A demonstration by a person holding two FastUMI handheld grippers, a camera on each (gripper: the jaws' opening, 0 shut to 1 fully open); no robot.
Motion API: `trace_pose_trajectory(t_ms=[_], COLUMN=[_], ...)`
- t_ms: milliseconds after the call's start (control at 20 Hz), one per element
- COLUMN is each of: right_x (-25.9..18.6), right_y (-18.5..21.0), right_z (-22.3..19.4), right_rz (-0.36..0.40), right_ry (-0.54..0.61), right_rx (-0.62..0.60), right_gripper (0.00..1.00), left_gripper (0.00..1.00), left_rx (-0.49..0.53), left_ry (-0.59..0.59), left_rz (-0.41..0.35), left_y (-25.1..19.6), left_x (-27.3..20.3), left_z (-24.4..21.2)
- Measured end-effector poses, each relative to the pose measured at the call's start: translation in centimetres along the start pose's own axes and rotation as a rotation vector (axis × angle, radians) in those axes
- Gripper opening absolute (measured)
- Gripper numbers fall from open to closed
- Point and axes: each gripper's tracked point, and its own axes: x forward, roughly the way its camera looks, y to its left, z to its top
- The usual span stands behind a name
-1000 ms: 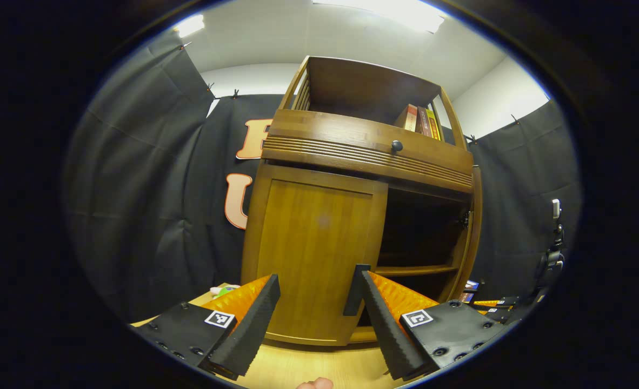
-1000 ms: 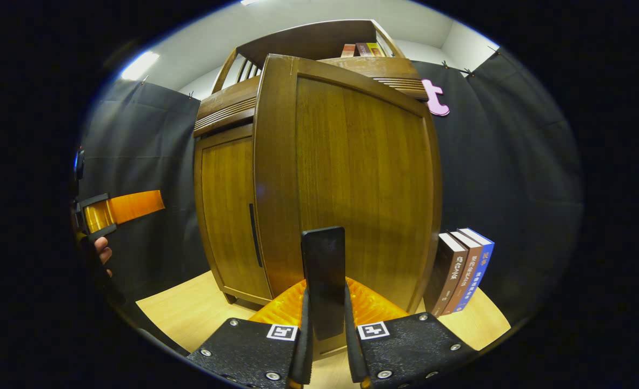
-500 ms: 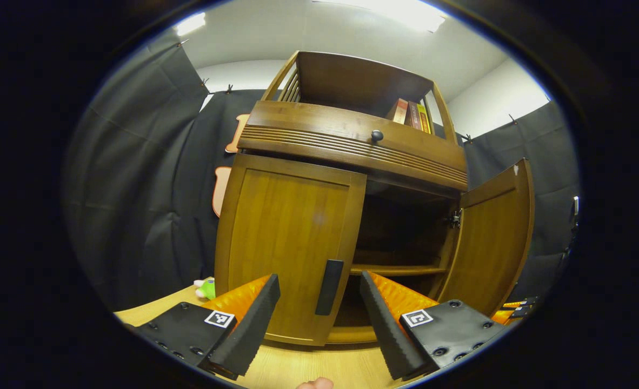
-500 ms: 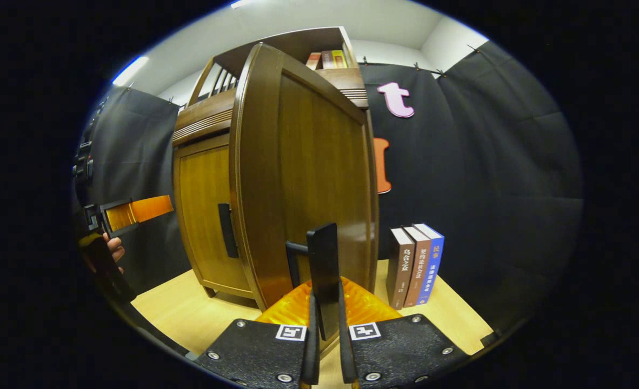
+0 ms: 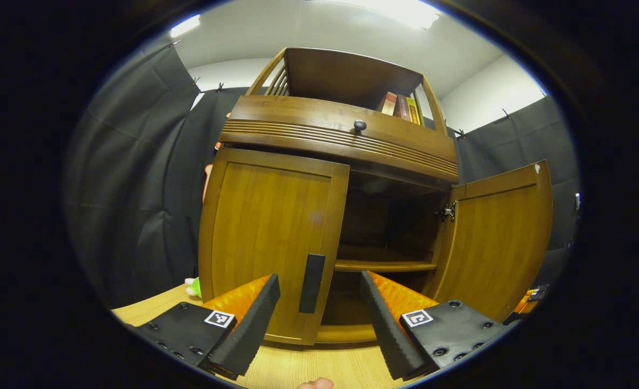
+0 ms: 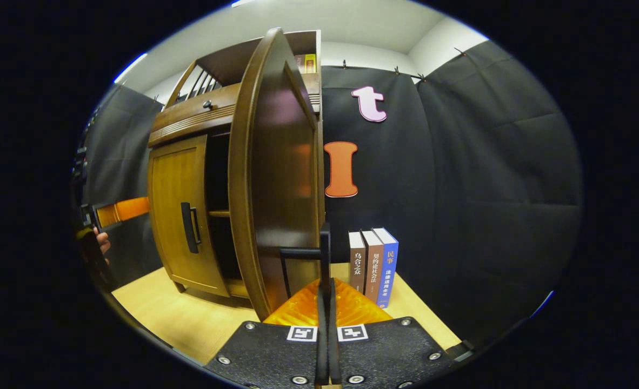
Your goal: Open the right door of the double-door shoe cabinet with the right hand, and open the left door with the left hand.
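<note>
The wooden shoe cabinet [image 5: 341,135] stands on a light table. Its left door [image 5: 268,243] is closed, and that door's black handle [image 5: 311,283] appears between the fingers of my open left gripper [image 5: 317,319], a little ahead of them. The right door [image 5: 500,237] stands swung wide open. In the right gripper view this door [image 6: 276,178] is seen nearly edge-on, and my right gripper [image 6: 327,283] is shut on its black handle [image 6: 325,251]. The left gripper [image 6: 119,210] and the hand holding it show at the far left there.
Three books [image 6: 373,265] stand on the table [image 6: 190,319] right of the cabinet, close behind the open door. More books [image 5: 400,105] sit on the top shelf above a drawer knob [image 5: 359,126]. An inner shelf [image 5: 384,265] is exposed. A green toy [image 5: 192,286] lies left.
The right gripper has pulled the right door much wider open, swinging rightward with it. The left gripper has shifted so that the left door's handle now sits between its open fingers.
</note>
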Motion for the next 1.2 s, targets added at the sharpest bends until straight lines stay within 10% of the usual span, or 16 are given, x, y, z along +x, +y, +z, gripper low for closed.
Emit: trace_pose_trajectory(t_ms=[550, 1000, 1200], right_x=[0.6, -6.6, -8.1], right_y=[-4.4, -4.2, -0.4], right_z=[0.2, 0.6, 2.9], right_rz=[0.185, 0.061, 0.061], right_ry=[0.021, 0.009, -0.023], right_rx=[-0.004, -0.036, -0.015], right_gripper=[0.02, 0.12, 0.01], left_gripper=[0.94, 0.94, 0.94], left_rx=[0.024, 0.019, 0.024], left_ry=[-0.017, 0.017, 0.021], left_rz=[0.004, -0.025, -0.045], left_y=[-0.1, -0.6, -1.1], left_x=[-0.1, 1.8, 2.8], left_z=[-0.3, -1.8, -1.9])
